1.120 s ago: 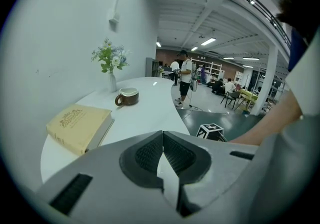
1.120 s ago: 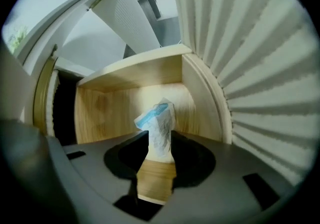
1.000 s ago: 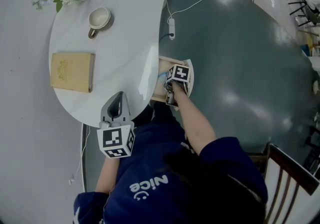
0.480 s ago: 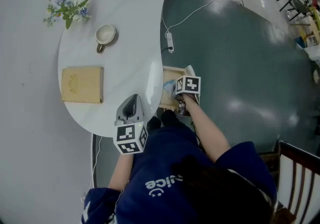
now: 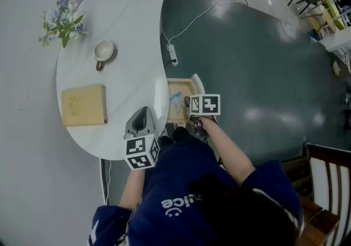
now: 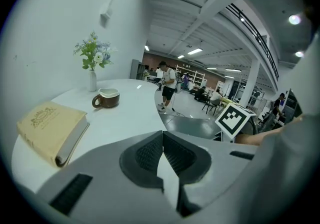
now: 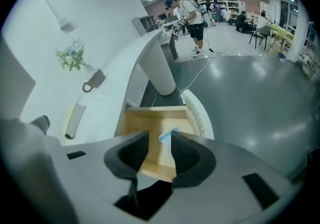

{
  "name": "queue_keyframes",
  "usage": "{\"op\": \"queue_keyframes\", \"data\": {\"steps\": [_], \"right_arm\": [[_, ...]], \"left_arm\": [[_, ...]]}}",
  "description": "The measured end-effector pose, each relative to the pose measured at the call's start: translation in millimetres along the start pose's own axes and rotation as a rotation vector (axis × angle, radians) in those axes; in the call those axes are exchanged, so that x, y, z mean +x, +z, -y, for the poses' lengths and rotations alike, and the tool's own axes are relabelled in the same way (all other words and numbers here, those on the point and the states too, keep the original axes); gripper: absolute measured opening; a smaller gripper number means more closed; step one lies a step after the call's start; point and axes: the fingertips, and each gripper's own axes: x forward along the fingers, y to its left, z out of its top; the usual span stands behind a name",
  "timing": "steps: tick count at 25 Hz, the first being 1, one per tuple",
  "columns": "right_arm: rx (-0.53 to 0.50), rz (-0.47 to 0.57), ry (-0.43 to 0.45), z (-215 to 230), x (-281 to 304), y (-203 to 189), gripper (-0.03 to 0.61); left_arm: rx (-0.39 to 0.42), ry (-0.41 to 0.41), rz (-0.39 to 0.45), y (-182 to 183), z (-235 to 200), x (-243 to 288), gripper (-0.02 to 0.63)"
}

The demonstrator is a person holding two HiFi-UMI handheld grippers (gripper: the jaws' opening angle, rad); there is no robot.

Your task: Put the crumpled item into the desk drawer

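Right gripper [image 7: 160,140]: jaws apart, nothing between them, hovering just above the near edge of the open light wooden desk drawer [image 7: 150,118]. Through the gap shows the crumpled light blue item [image 7: 168,136], lying loose on the drawer floor and touching neither jaw. Left gripper [image 6: 162,137]: jaws pressed together on nothing, held over the near edge of the white curved table [image 6: 125,113], idle. The item looks already dropped in, so the step in hand is likely backing out and shutting the drawer. To do it well, keep the right jaws apart while lifting clear so the item is not snagged. Then press the drawer's white rounded front [image 7: 199,113] squarely along the slide in 1 steady push, checking the item sits low enough not to jam. On the table, well apart: tan hardcover book [image 6: 50,130], brown-and-cream cup [image 6: 106,99], small vase of flowers [image 6: 92,63]
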Motion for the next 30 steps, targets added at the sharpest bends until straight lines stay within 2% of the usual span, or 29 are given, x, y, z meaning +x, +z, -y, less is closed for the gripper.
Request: {"op": "queue_keyframes", "data": {"steps": [10,15,18,26,30], "right_arm": [[-0.122,0.23,0.019,-21.6,-65.0,22.1,0.146],[-0.221,0.32,-0.017,-28.5,-96.1,29.8,0.146],[-0.247,0.375,-0.022,-33.7,-111.8,33.7,0.146],[-0.279,0.573,-0.002,-47.5,-164.7,42.8,0.144],[-0.309,0.67,0.006,-56.8,-191.0,48.2,0.143]], "left_arm": [[0.038,-0.077,0.001,-0.6,22.4,9.4,0.005],[0.067,-0.119,0.008,2.5,36.5,11.2,0.005],[0.085,-0.141,0.02,7.0,43.3,10.6,0.005],[0.102,-0.218,0.093,28.1,65.1,1.2,0.005],[0.104,-0.259,0.165,44.5,76.5,-10.6,0.005]]}}
